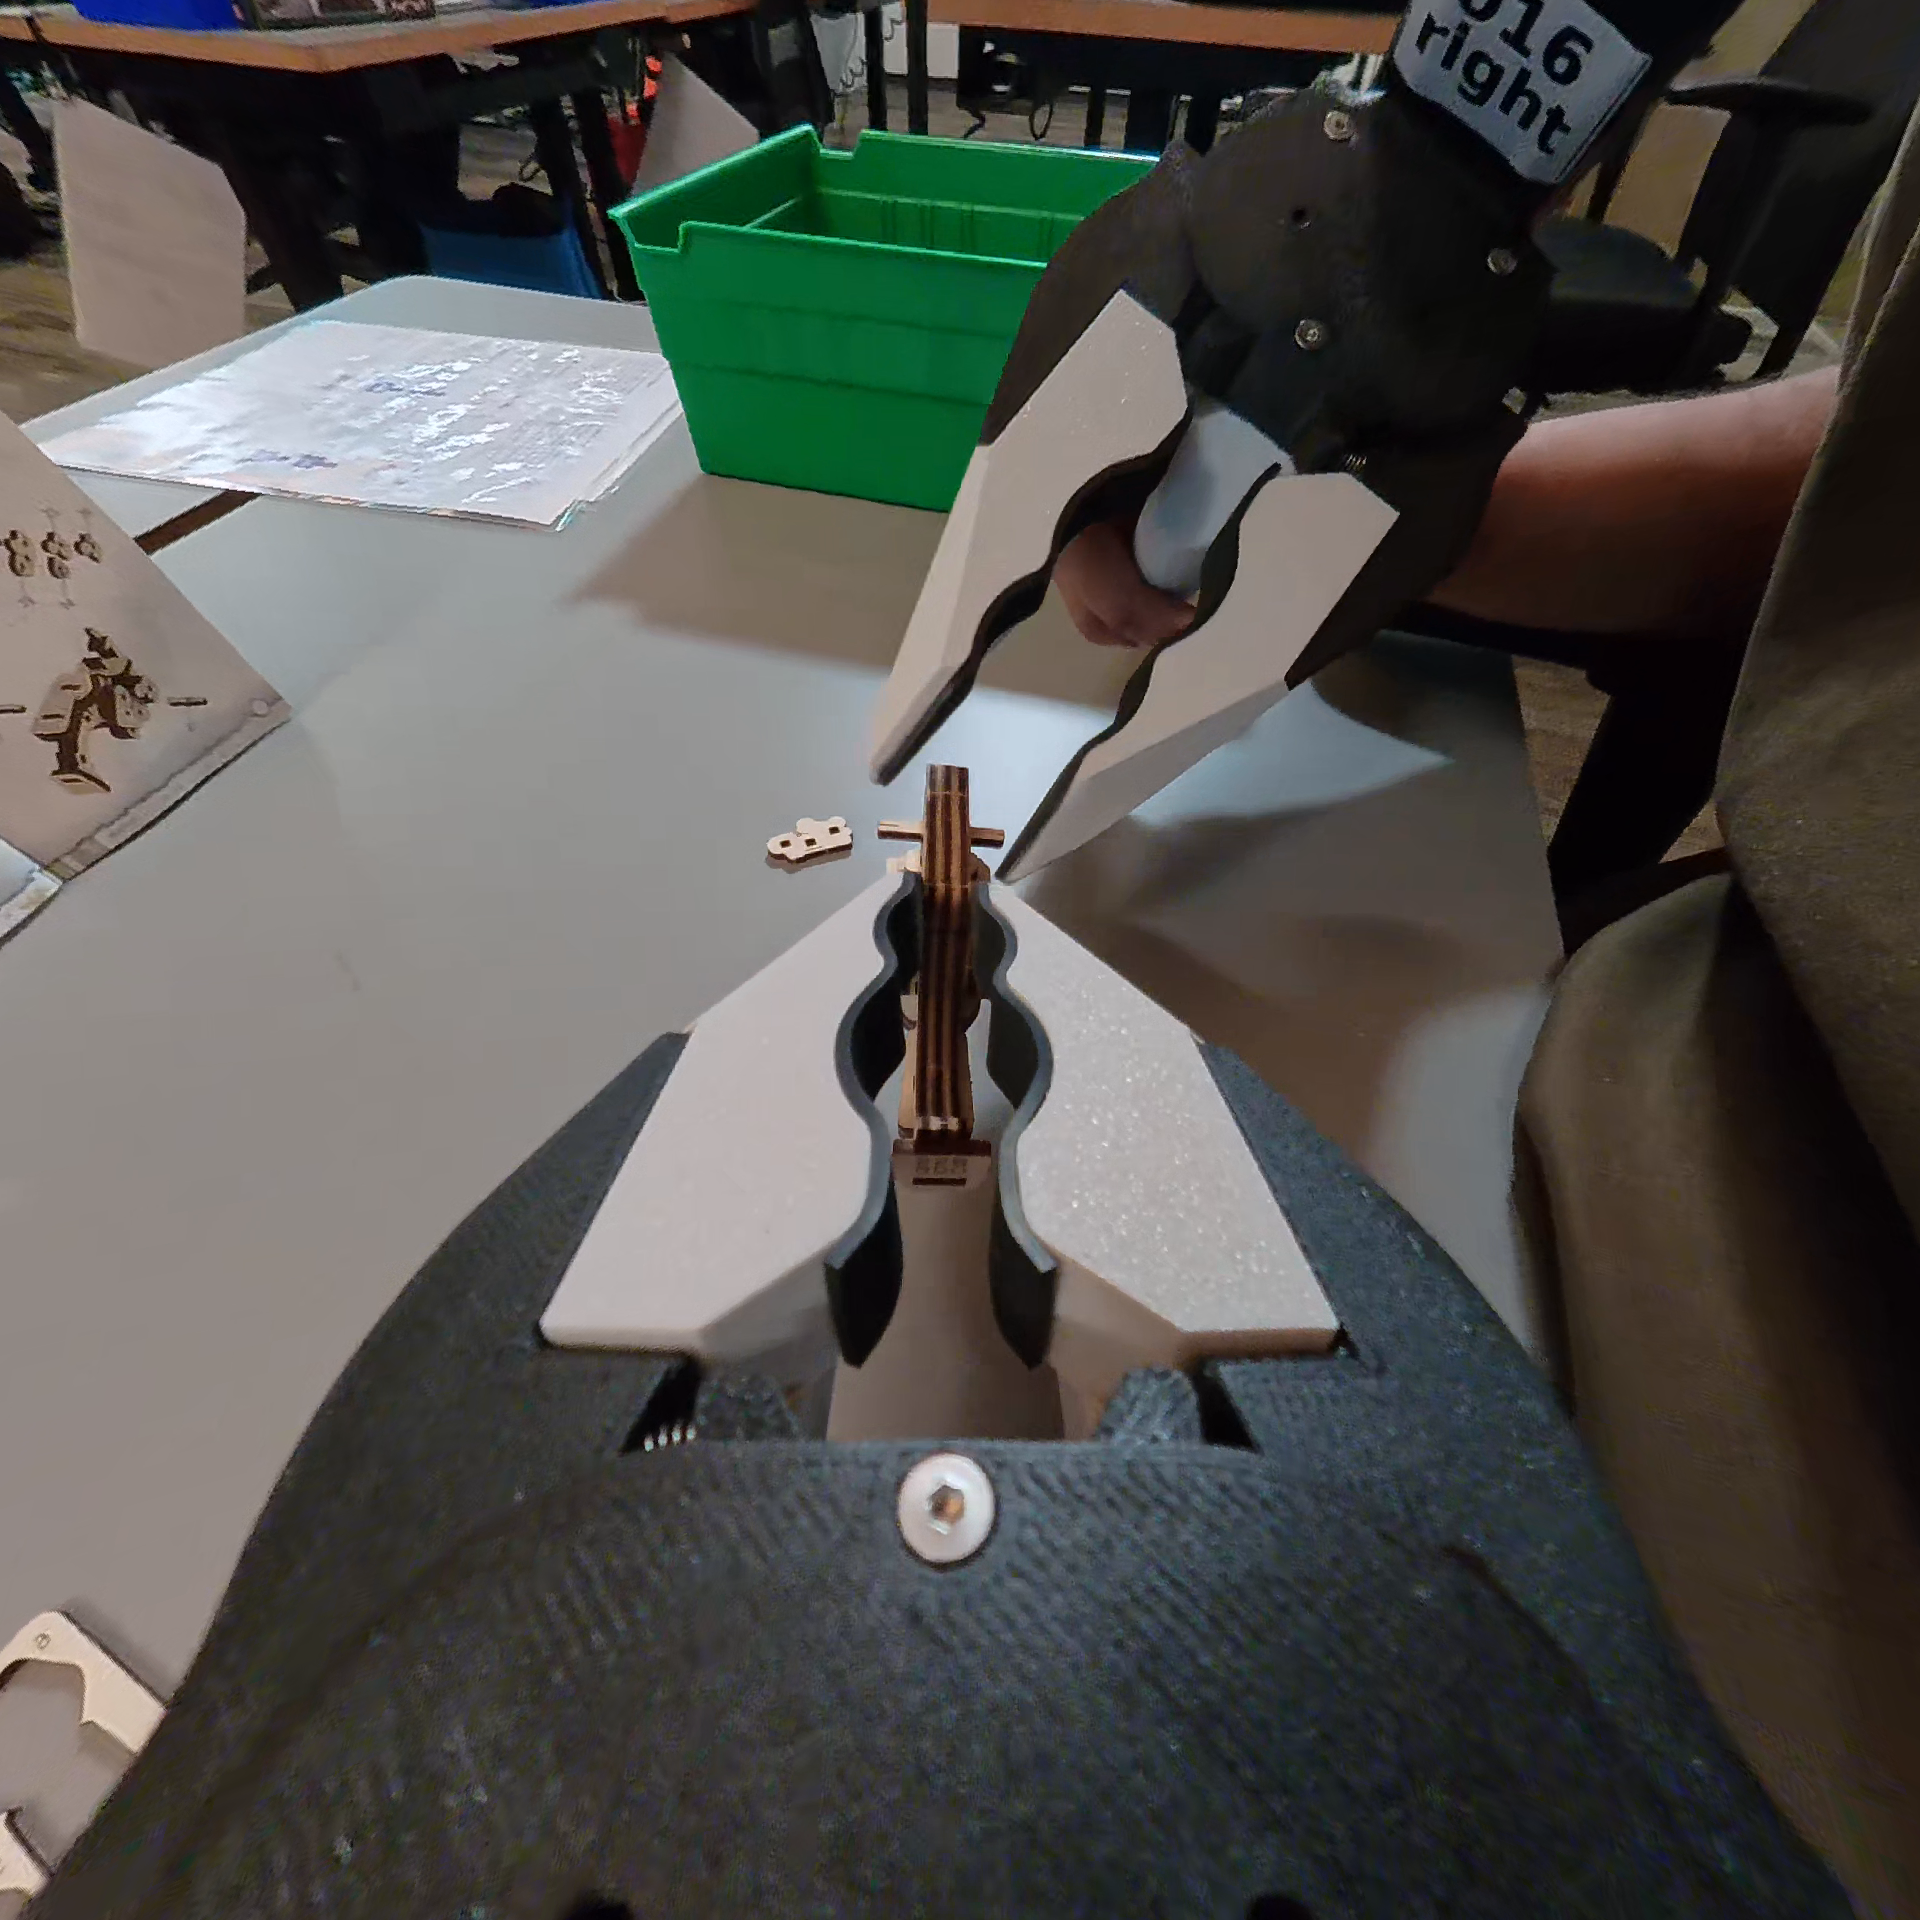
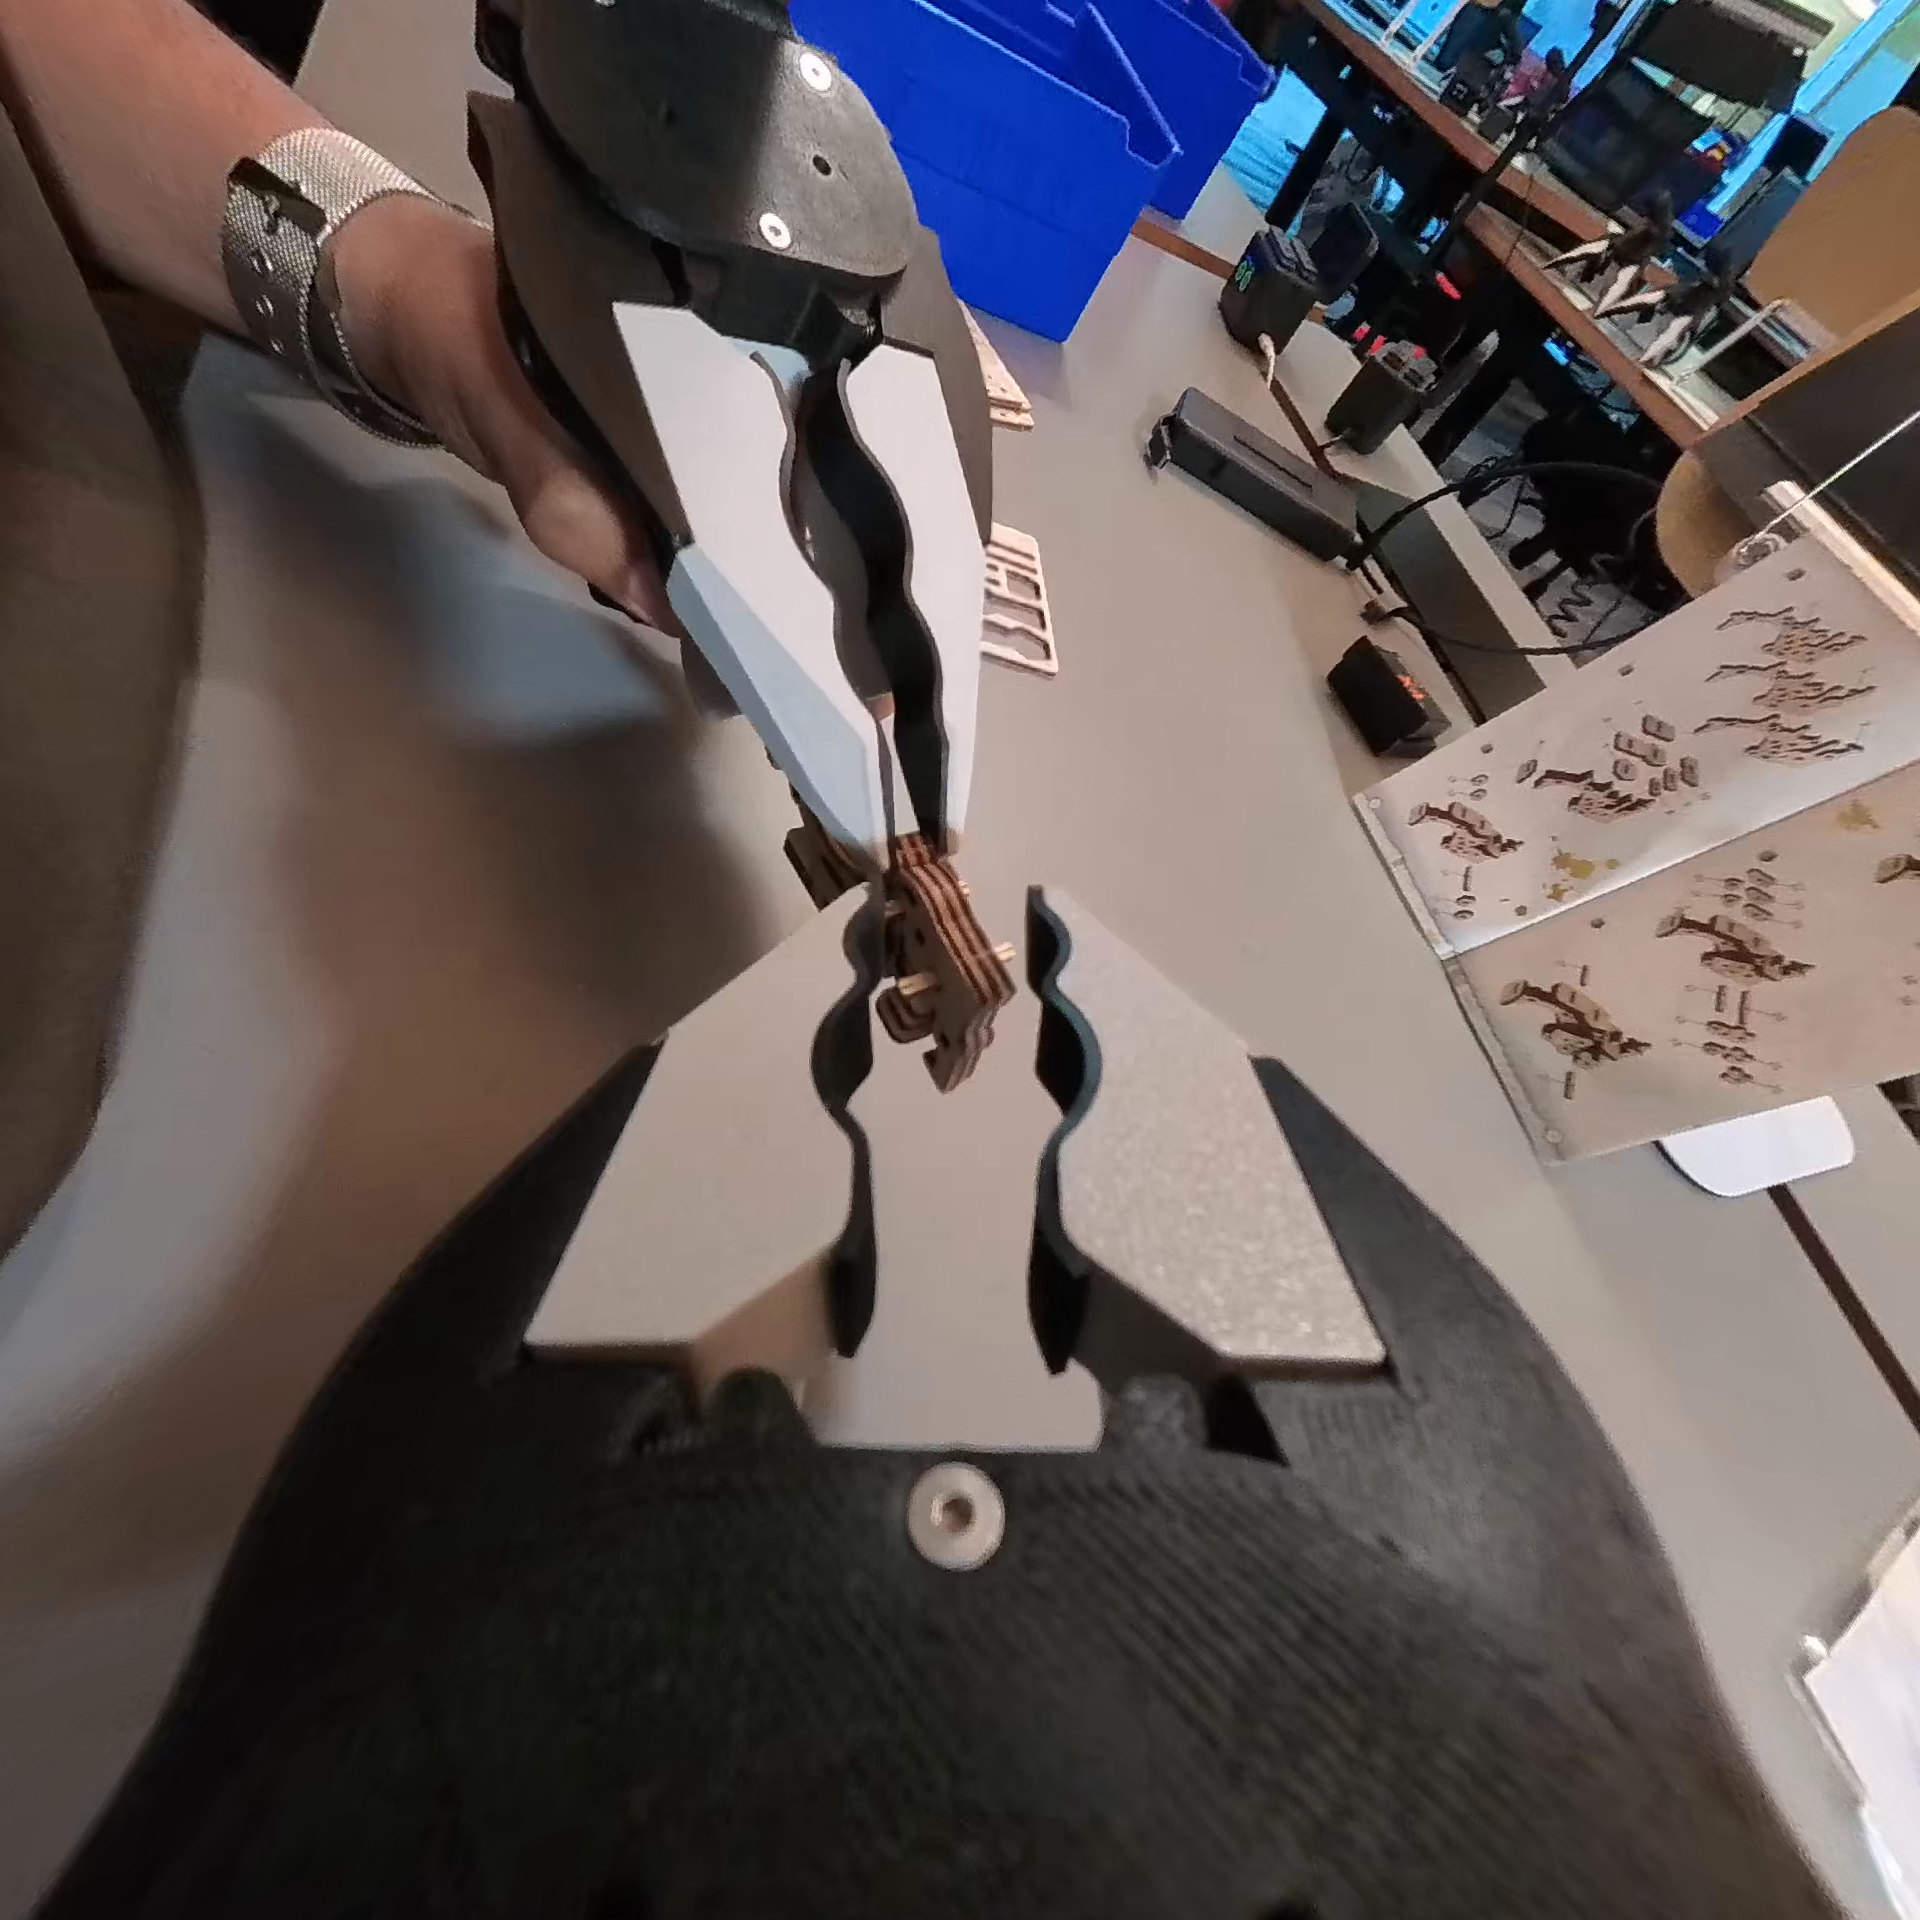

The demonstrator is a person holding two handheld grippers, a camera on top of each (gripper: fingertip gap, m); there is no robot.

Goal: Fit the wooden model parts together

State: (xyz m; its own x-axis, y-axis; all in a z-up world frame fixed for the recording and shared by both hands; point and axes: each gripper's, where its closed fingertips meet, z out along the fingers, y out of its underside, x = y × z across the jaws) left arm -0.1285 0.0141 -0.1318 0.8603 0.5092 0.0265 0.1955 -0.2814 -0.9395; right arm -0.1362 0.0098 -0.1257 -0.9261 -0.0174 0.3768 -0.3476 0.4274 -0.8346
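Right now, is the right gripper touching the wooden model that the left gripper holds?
Apart. The left wrist view shows the right gripper open with its fingers either side of the wooden model, gaps visible; left gripper clamps it.

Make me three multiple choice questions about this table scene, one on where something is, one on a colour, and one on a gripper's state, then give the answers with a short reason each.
1. Where does the small flat loose wooden piece lie?
A. Inside the bin
B. On the grey table, just beyond the left gripper's tips
C. On the plastic-covered sheet

2. What colour is the open plastic bin in the left wrist view?
A. Green
B. Red
C. Yellow

3. What state is the right gripper in?
A. Shut on a loose piece
B. Shut and empty
C. Open

Answers:
1. B, it rests on the bare tabletop left of the layered wooden model assembly.
2. A, its walls and rim are bright green.
3. C, its fingers stand apart on either side of the assembly, which the left gripper clamps.
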